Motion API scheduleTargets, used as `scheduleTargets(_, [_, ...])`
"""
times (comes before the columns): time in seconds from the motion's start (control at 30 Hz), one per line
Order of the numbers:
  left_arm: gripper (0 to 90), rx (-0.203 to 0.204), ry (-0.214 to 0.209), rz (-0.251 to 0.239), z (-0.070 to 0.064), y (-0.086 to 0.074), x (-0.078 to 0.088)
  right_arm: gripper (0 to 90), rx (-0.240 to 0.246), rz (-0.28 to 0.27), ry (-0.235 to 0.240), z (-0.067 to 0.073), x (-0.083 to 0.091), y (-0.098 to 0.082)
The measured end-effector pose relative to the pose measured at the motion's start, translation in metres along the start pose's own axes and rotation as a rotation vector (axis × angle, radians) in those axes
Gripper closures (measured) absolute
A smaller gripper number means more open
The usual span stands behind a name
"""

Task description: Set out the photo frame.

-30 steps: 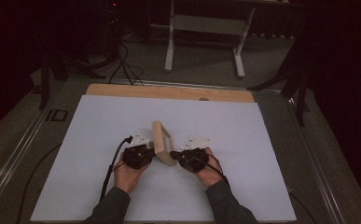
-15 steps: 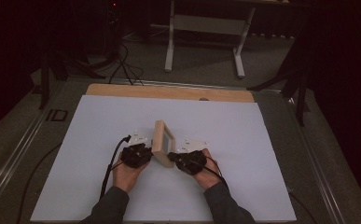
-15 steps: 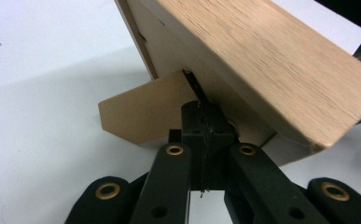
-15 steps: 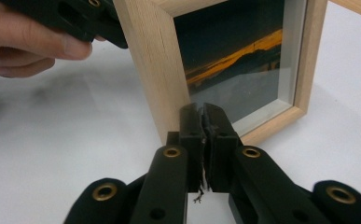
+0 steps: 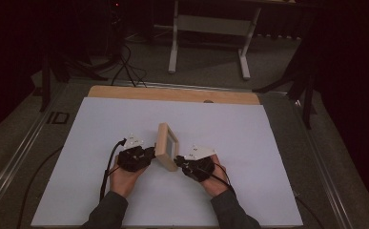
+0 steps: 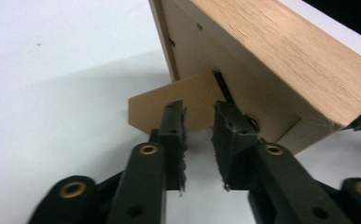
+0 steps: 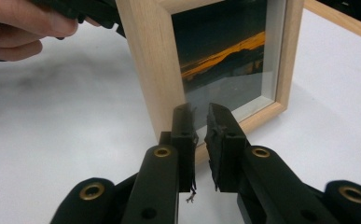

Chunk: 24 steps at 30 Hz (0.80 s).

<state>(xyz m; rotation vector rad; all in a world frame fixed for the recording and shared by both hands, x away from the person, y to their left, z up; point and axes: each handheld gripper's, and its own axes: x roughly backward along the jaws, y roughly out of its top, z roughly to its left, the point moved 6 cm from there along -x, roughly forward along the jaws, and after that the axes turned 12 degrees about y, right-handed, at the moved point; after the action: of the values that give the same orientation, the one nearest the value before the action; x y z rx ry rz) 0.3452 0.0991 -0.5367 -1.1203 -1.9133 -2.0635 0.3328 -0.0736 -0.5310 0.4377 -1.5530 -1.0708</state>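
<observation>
White sheeting covers the counter (image 5: 101, 133), dark room behind. Near its front stands a wooden picture frame (image 5: 166, 146), between both tools: left hand-held gripper (image 6: 199, 133) behind at its cardboard prop (image 6: 169, 100), right hand-held gripper (image 7: 197, 122) before the glass, both just parting, gripping nothing.

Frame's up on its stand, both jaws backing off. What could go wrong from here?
1. The picture frame leans on one thin cardboard stand flap; the left gripper, whose jaws have just been opening, sits right at it and may nudge it shut.
2. The right gripper, jaws just opening with nothing between them, is close to the frame's front edge; a bump could tip it backward.
</observation>
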Motion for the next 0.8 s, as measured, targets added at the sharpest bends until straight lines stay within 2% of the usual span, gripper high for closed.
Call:
scheduleTargets(0.1, [64.9, 0.005, 0.010, 0.000, 0.002, 0.000, 0.003, 78.9, -0.009, -0.013, -0.007, -0.001, 0.003, 0.000])
scheduleTargets(0.13, [62.1, 0.019, 0.019, -0.004, 0.003, 0.001, 0.006, 78.7, -0.012, -0.014, -0.007, -0.002, 0.004, 0.000])
scheduleTargets(0.3, [56.6, 0.027, 0.050, -0.007, 0.006, 0.001, 0.010, 77.4, -0.020, -0.020, -0.008, -0.002, 0.007, -0.003])
scheduleTargets(0.63, [52.0, 0.087, 0.055, -0.027, 0.019, 0.005, 0.027, 74.6, -0.040, -0.033, -0.003, -0.004, 0.013, -0.004])
scheduleTargets(0.8, [49.0, 0.090, 0.069, -0.060, 0.022, 0.012, 0.038, 73.9, -0.045, -0.040, -0.005, -0.005, 0.015, -0.004])
